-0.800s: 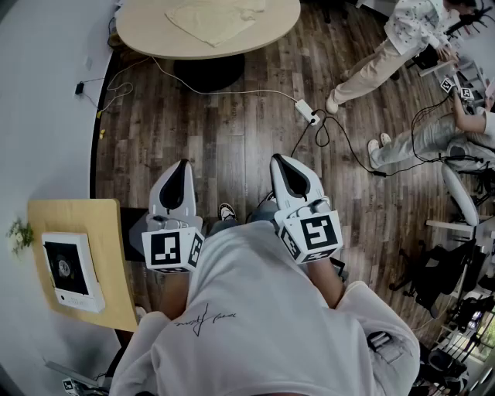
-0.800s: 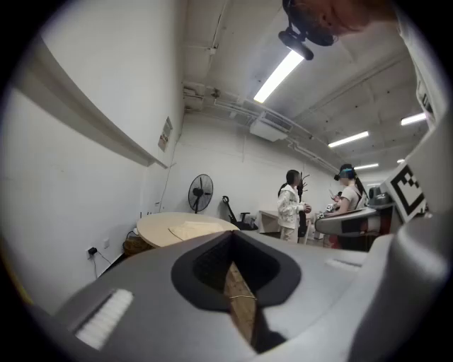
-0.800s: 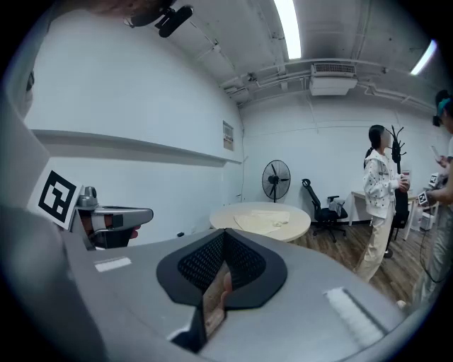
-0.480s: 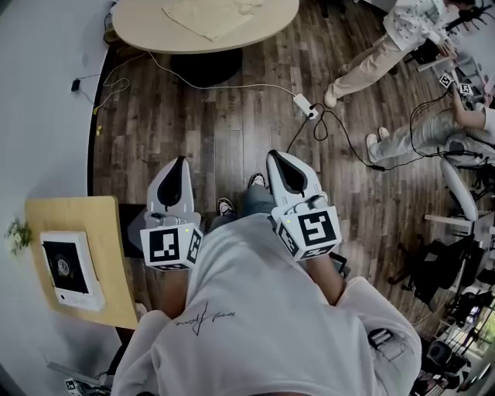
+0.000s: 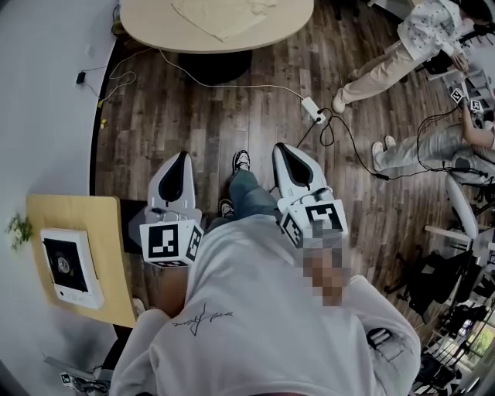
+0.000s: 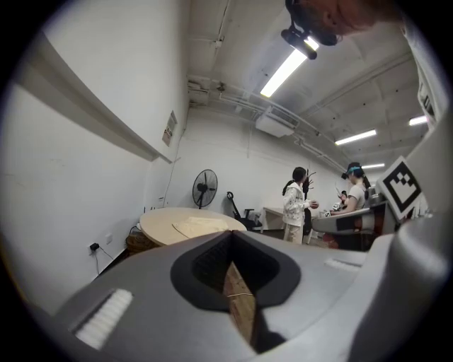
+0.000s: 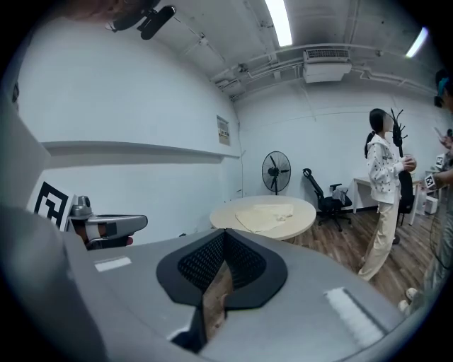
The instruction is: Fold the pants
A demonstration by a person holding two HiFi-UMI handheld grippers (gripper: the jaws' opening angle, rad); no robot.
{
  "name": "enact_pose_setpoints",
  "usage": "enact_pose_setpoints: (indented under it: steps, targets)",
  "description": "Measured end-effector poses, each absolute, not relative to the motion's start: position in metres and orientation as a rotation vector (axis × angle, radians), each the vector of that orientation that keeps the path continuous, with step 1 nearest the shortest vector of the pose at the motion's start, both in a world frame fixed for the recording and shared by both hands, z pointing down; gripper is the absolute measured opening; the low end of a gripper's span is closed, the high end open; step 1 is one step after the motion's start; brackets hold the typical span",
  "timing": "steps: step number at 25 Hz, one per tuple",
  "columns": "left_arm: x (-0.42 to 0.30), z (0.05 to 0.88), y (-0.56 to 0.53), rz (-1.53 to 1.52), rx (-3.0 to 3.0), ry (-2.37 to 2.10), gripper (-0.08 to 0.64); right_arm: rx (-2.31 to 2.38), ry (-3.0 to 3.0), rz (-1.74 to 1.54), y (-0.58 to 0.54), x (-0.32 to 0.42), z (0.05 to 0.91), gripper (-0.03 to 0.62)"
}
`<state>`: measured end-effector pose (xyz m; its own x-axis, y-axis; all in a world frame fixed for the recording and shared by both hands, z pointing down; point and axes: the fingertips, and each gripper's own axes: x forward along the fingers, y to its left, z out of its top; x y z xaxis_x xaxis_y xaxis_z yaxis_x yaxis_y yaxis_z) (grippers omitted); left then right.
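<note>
1. You hold the left gripper [image 5: 179, 158] and right gripper [image 5: 288, 151] side by side above the wood floor [image 5: 209, 116], each clenched shut on nothing.
2. The pants [image 5: 220, 15] lie spread on the round table [image 5: 155, 35], far ahead and well apart from both.

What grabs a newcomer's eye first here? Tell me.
The left gripper and right gripper are held out over the wooden floor, both shut and empty. Ahead, pale pants lie untouched on a round table. Two people are off to the right.
</note>
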<state>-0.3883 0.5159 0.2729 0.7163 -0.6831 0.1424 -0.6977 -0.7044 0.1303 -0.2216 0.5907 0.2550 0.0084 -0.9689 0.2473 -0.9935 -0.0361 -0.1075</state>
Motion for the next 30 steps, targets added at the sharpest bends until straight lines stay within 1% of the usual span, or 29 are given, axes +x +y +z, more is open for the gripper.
enact_pose_setpoints:
  steps: [8,23,30]
  targets:
    - [-0.371,0.281,0.464,0.112,2.682,-1.139,0.049,2.022,-2.185,0.427,0.527,-0.212,0.269,-0.002]
    - [-0.283,0.281,0.358,0.206,2.686,-1.165,0.051,1.755,-2.321,0.593,0.411,-0.159,0.292,-0.002]
    - [-0.251,0.284,0.315,0.218,2.69,-1.188,0.051,1.724,-2.345,0.57,0.371,-0.124,0.296,-0.002]
